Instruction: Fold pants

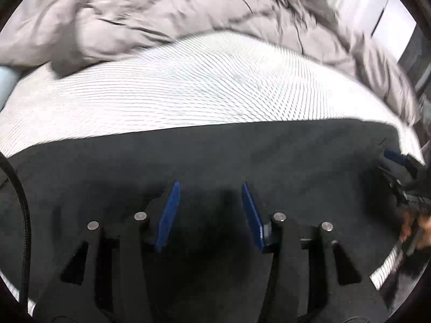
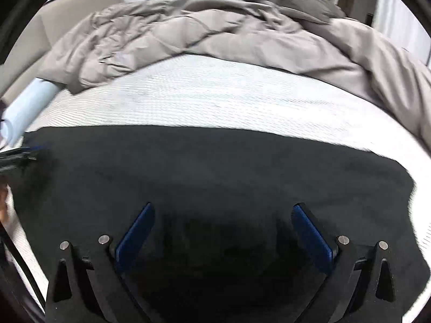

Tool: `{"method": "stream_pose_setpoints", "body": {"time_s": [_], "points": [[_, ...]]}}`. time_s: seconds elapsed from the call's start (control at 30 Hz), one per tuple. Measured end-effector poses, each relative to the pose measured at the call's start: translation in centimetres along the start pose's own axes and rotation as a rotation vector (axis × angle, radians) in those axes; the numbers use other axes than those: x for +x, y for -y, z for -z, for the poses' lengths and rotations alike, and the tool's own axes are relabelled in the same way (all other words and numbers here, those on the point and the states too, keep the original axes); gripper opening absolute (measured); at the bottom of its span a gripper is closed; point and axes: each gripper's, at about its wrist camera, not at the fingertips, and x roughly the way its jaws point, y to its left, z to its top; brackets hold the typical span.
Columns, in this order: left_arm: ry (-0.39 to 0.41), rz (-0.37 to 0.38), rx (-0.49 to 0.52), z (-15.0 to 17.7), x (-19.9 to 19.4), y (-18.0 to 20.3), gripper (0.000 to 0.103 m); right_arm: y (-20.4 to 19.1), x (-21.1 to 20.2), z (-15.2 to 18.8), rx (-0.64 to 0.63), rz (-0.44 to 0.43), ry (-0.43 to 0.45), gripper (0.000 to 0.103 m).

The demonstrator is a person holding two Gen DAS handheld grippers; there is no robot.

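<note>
Blue-padded left hand-held gripper [image 1: 210,188]: jaws partly spread above the black pants [image 1: 215,156], nothing visibly pinched between the pads, though whether the tips touch the cloth cannot be told. Right hand-held gripper [image 2: 223,210]: jaws spread wide over the same pants, pads clear of the fabric. Pants: dark cloth, lying flat across the near part of the bed, far edge straight. White ribbed mattress cover [image 2: 215,99]: bare beyond the pants. Grey duvet [image 2: 215,35]: rumpled, heaped along the far side. Pale blue roll [image 2: 27,107]: at the left mattress edge, beside the duvet.
</note>
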Motion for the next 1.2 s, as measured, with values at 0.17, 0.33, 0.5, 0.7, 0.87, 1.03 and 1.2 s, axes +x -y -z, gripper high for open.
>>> {"method": "stream_pose_setpoints", "body": {"time_s": [0.17,0.33,0.5,0.7,0.87,1.03,1.2], "points": [[-0.058,-0.082,0.043,-2.2,4.1,2.1,0.044,-3.4,3.1,-0.3,-0.144,0.050,-0.073,0.103],[-0.027,-0.167,-0.033,-0.8,2.4,-3.0,0.045,-0.9,3.5,0.4,-0.104,0.063,-0.093,0.103],[0.007,-0.210,-0.101,0.6,0.4,-6.2,0.040,0.4,2.6,0.9,-0.072,0.088,-0.093,0.103],[0.130,-0.097,-0.161,3.7,-6.2,-8.6,0.041,0.0,2.4,0.8,-0.098,0.095,-0.088,0.103],[0.052,-0.219,-0.231,6.5,-5.7,-15.4,0.041,0.3,2.6,0.7,-0.096,0.088,-0.090,0.103],[0.117,-0.216,-0.256,8.9,-8.1,-18.9,0.060,0.2,2.7,0.6,-0.100,0.080,-0.092,0.103],[0.124,-0.251,-0.140,9.0,-9.4,-16.1,0.060,-0.3,2.9,0.5,-0.112,0.090,-0.095,0.103]]}}
